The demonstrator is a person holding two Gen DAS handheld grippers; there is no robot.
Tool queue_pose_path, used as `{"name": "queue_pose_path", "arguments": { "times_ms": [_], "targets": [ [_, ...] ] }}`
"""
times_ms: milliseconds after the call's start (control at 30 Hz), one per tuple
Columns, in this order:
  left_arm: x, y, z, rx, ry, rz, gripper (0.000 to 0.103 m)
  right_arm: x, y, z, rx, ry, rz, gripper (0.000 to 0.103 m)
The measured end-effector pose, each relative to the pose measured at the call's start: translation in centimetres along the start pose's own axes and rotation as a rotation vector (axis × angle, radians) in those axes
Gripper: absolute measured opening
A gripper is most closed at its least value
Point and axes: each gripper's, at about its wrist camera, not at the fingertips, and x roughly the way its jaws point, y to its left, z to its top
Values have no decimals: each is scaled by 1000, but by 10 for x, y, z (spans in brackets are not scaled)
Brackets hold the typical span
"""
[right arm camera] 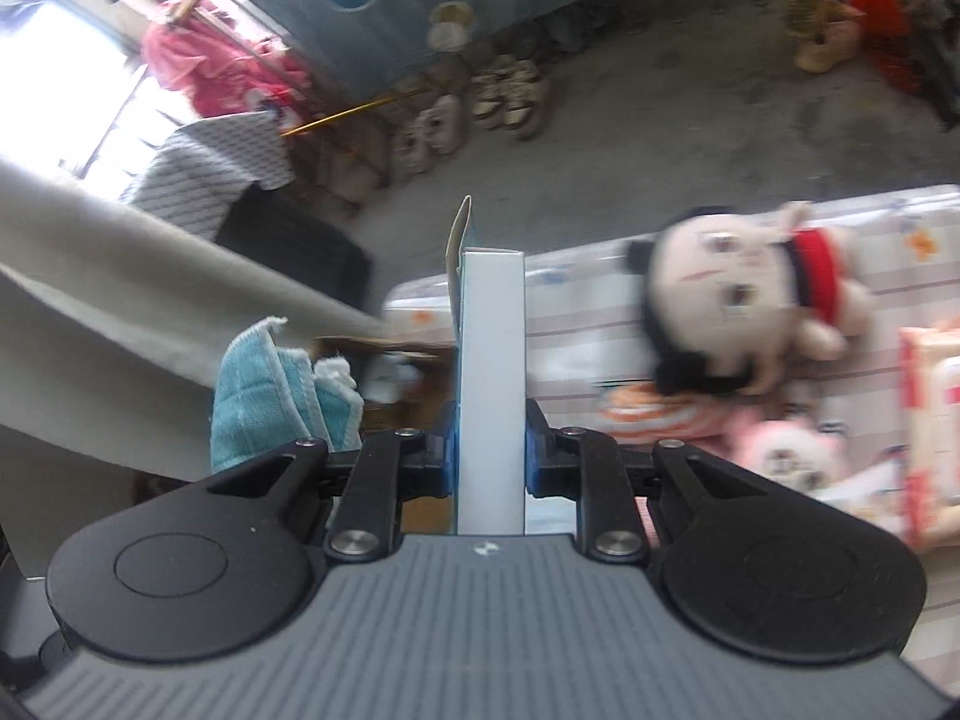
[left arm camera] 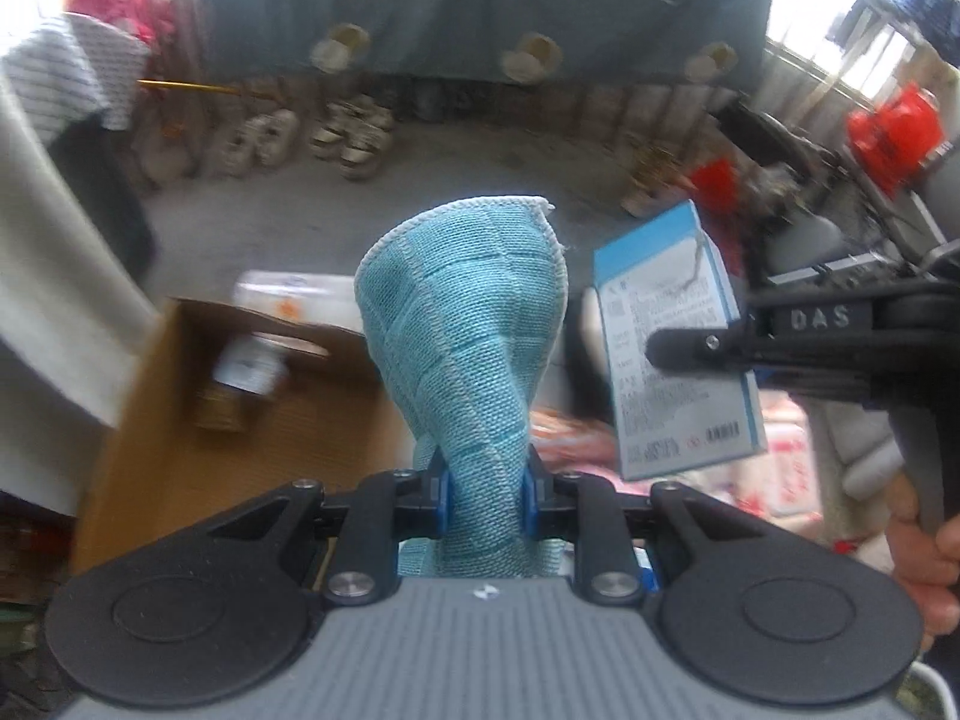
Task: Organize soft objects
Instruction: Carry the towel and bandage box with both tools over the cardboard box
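My left gripper [left arm camera: 483,489] is shut on a light blue woven cloth [left arm camera: 468,324], which stands up bunched between the blue pads, above an open cardboard box [left arm camera: 180,420]. My right gripper [right arm camera: 487,456] is shut on a slim white and blue carton [right arm camera: 491,372], held upright by its narrow sides. In the left wrist view that carton [left arm camera: 678,336] hangs at the right, clamped in the black right gripper [left arm camera: 690,351]. The blue cloth [right arm camera: 264,390] shows at the left of the right wrist view. A plush doll [right arm camera: 732,306] with black hair and a red band lies on the patterned table cover [right arm camera: 576,276].
The cardboard box holds a small jar [left arm camera: 240,378]. A pink and white plush [right arm camera: 786,450] and a pink packet [right arm camera: 930,396] lie at the table's right. A white cloth [right arm camera: 120,312] hangs at the left. Shoes [left arm camera: 312,132] line the floor by the far blue curtain [left arm camera: 480,6].
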Motion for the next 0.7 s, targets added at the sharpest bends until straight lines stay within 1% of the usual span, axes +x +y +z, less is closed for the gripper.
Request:
{"name": "queue_pose_path", "arguments": {
  "times_ms": [67, 133, 200, 300, 400, 500, 600, 700],
  "targets": [
    [-5, 26, 5, -4, -10, 35, 22, 17, 26, 1, -2, 10, 35, 19],
    [-2, 51, 10, 10, -11, 68, 22, 37, 48, 1, 6, 20, 66, 19],
    [11, 74, 12, 46, 1, 103, 22, 63, 65, -2, 23, 33, 86, 19],
    [49, 104, 11, 100, 29, 137, 22, 111, 80, -6, 49, 57, 87, 19],
    [92, 133, 10, 117, 61, 124, 22, 160, 86, -12, 64, 88, 59, 19],
    [134, 156, 6, 126, 100, 98, 22, 203, 85, -21, 75, 123, 12, 19],
    [171, 168, -3, 167, 132, 66, 23, 235, 83, -31, 62, 142, -66, 19],
    [199, 169, -10, 226, 160, 16, 23, 252, 79, -37, 63, 157, -109, 19]
  ]
}}
